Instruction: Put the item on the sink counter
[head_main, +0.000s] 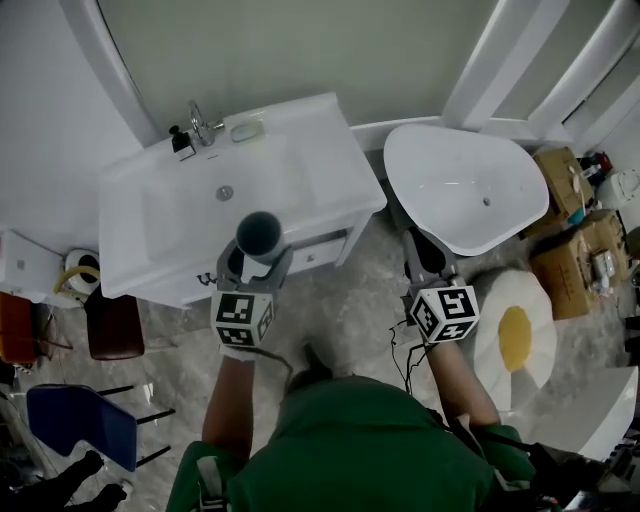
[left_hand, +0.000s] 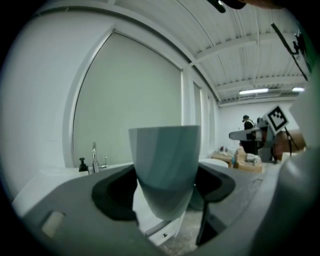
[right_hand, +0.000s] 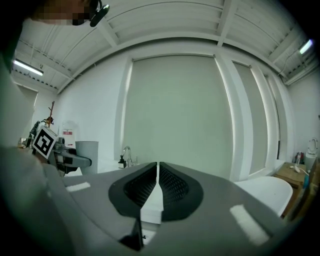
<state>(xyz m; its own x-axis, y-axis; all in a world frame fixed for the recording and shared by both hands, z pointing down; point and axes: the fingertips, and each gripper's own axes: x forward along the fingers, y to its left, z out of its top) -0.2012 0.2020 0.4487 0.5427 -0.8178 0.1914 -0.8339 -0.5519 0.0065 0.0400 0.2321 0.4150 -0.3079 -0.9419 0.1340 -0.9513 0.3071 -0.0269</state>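
Left hand-held gripper (head_main: 258, 264) clamps the upright grey cup (head_main: 260, 234) over the sink counter's (head_main: 345, 185) front edge, at the basin's (head_main: 195, 215) front rim, with bare ledges flanking the basin. Right hand-held gripper (right_hand: 158, 182) hangs closed on nothing, off the counter's right front corner.

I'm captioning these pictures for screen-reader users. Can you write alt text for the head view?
Seen from above, a person's left gripper holds an upright grey-blue cup in its jaws at the front edge of a white sink counter. The right gripper, jaws together and empty, hangs near a white bathtub.
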